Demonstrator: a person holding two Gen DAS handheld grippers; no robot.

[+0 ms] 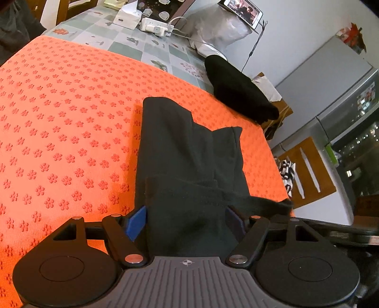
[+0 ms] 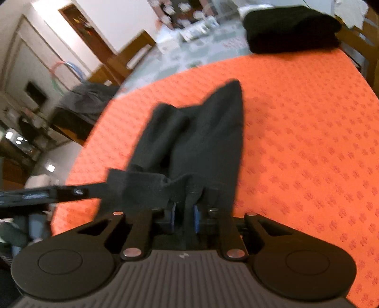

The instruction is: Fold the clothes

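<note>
A dark garment (image 1: 187, 151) lies lengthwise on the orange flower-print mat (image 1: 59, 123), running away from both grippers. My left gripper (image 1: 186, 222) has its blue pads wide apart, with the garment's near edge bunched between them. My right gripper (image 2: 184, 218) is shut on the same near edge of the garment (image 2: 201, 132), its blue pads close together on a fold of cloth. The left gripper's arm (image 2: 47, 193) shows at the left of the right wrist view.
A folded black garment (image 1: 236, 87) sits at the mat's far corner; it also shows in the right wrist view (image 2: 291, 28). Beyond the mat, a checked tablecloth (image 1: 132, 40) holds a tissue box (image 1: 125, 17) and a charger. A wooden chair (image 1: 308, 170) stands by the table's right edge.
</note>
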